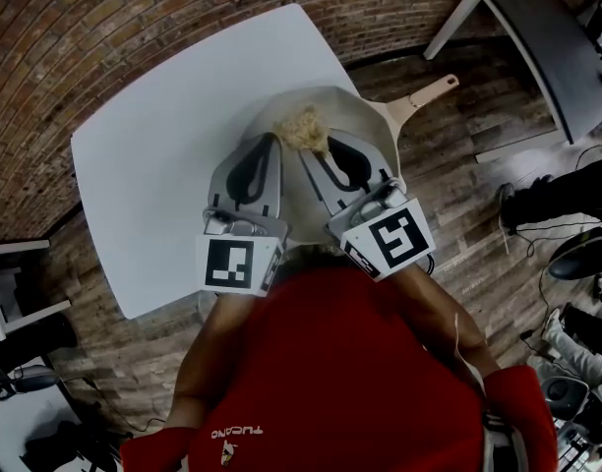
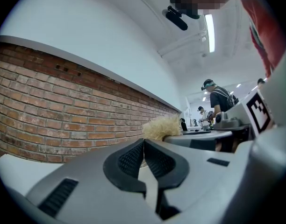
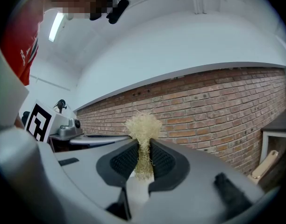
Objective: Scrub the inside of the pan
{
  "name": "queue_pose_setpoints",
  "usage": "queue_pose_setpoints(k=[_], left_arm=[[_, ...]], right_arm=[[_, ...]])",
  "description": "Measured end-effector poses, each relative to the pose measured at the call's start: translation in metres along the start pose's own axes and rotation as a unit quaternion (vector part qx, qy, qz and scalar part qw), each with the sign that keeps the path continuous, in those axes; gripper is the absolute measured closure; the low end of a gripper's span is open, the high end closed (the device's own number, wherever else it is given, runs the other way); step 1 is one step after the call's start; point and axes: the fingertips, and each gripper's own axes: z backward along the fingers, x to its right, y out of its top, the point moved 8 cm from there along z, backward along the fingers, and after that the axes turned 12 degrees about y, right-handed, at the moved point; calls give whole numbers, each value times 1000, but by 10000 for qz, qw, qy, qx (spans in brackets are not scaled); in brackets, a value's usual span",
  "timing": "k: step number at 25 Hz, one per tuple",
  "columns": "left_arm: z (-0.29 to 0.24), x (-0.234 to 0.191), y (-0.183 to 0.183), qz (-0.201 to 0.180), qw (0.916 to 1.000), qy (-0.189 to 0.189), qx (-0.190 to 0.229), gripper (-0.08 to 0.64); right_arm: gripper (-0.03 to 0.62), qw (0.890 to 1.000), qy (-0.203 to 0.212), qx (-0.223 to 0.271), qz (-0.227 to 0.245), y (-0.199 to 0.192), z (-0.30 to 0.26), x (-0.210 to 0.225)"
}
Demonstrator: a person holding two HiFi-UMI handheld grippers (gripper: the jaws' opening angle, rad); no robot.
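A cream pan (image 1: pixel 368 118) with a pale wooden handle (image 1: pixel 426 95) rests on the right edge of the white table (image 1: pixel 153 165); both grippers cover much of its inside. My right gripper (image 1: pixel 317 147) is shut on a straw-coloured fibre scrubber (image 1: pixel 305 128), whose tuft sticks out past the pads (image 3: pixel 162 162). The scrubber (image 3: pixel 142 127) is squeezed between the jaws of my right gripper (image 3: pixel 143 148). My left gripper (image 1: pixel 271 139) sits just left of it, its jaws together with nothing between them. In the left gripper view, that gripper (image 2: pixel 144 146) has the scrubber (image 2: pixel 161 127) just beyond its tip.
A dark grey table (image 1: pixel 547 47) stands at the upper right on the wooden floor. Cables, equipment and a person's dark shoes (image 1: pixel 522 205) lie at the right. A white stool (image 1: pixel 11 298) stands at the left. A brick wall (image 3: pixel 218 111) runs behind. People (image 2: pixel 218 99) stand far off.
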Motion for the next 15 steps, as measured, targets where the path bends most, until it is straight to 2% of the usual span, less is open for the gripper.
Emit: queue_pose_setpoints(k=[15], left_arm=[[-2,-3,-3,52,10000,23,6,545]], right_arm=[[517,10000,-34,-53,9,-2,-1,2]])
